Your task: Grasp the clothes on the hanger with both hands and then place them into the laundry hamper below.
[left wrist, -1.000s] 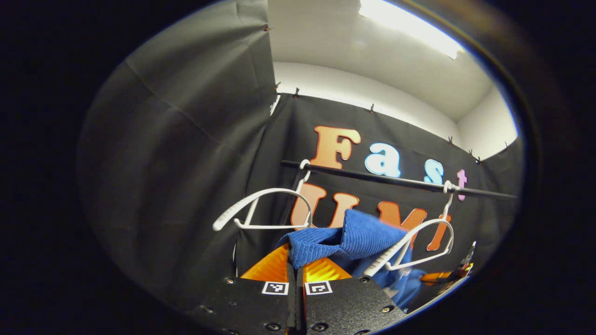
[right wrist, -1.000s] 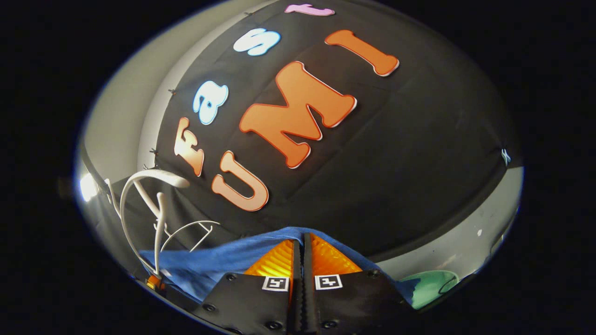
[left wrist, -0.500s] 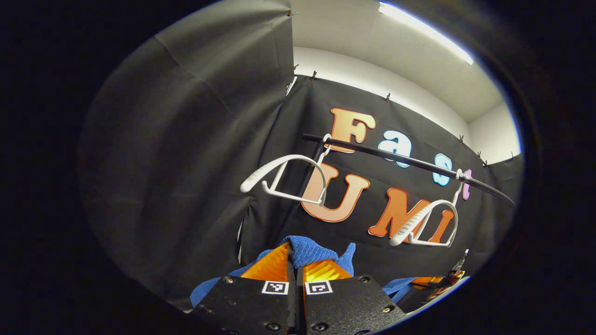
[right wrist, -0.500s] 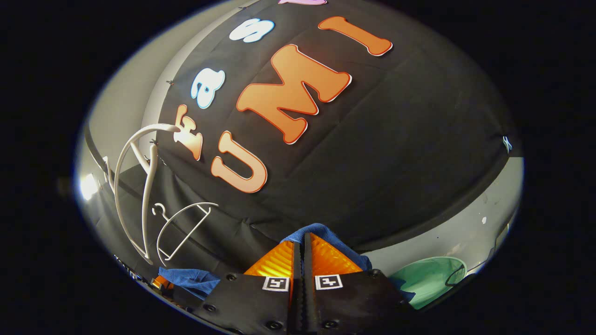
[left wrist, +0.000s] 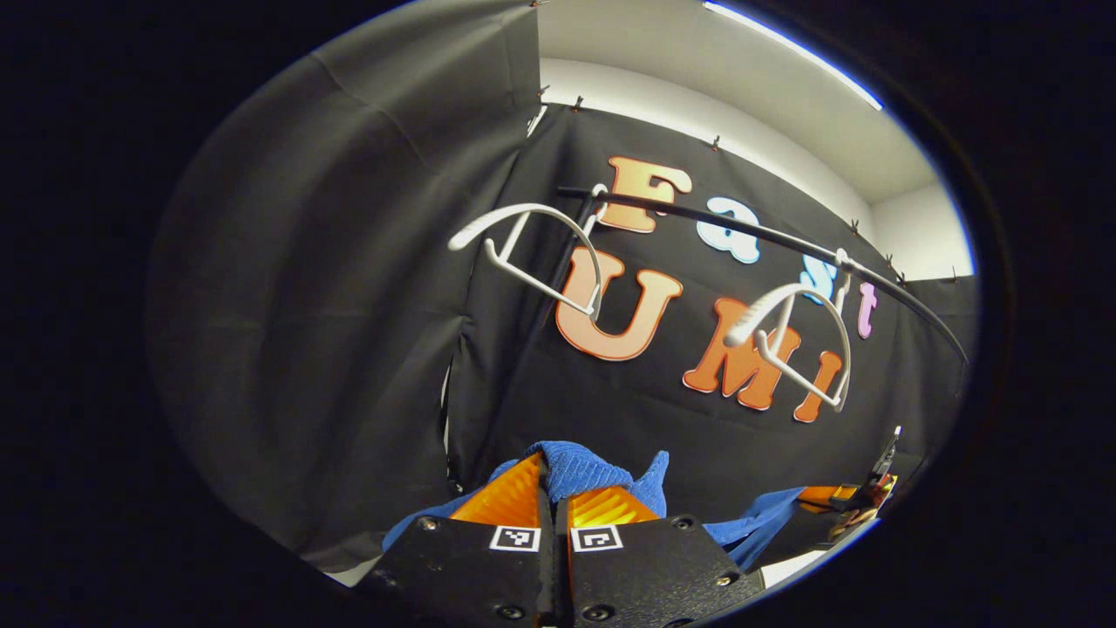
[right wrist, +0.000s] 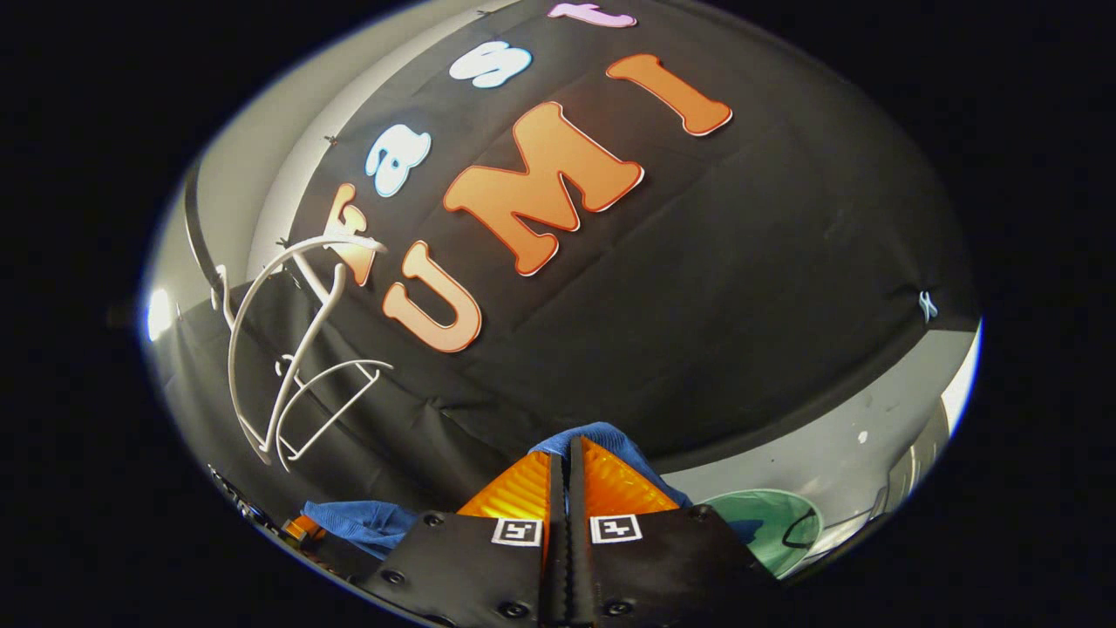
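A blue ribbed garment [left wrist: 580, 467] bunches between the orange fingers of my left gripper [left wrist: 553, 480], which is shut on it. It trails right to my right gripper [left wrist: 859, 501], seen far off at the lower right. In the right gripper view, my right gripper [right wrist: 567, 460] is shut on another fold of the blue garment [right wrist: 593, 436], and the cloth [right wrist: 357, 519] sags away at the lower left. Two bare white hangers [left wrist: 536, 253] [left wrist: 798, 336] hang from a black rail [left wrist: 750, 234] above. A green laundry hamper [right wrist: 767, 528] sits low at the right.
The two white hangers [right wrist: 292, 366] also stand at the left in the right gripper view, well above the cloth. A pale floor [right wrist: 837, 436] runs under the booth's black wall. Black cloth walls close in on the left and the back.
The garment has come off the right-hand hanger, which now swings bare. Both grippers have dropped lower with the cloth; the rail and hangers sit higher in view, and the hamper shows more.
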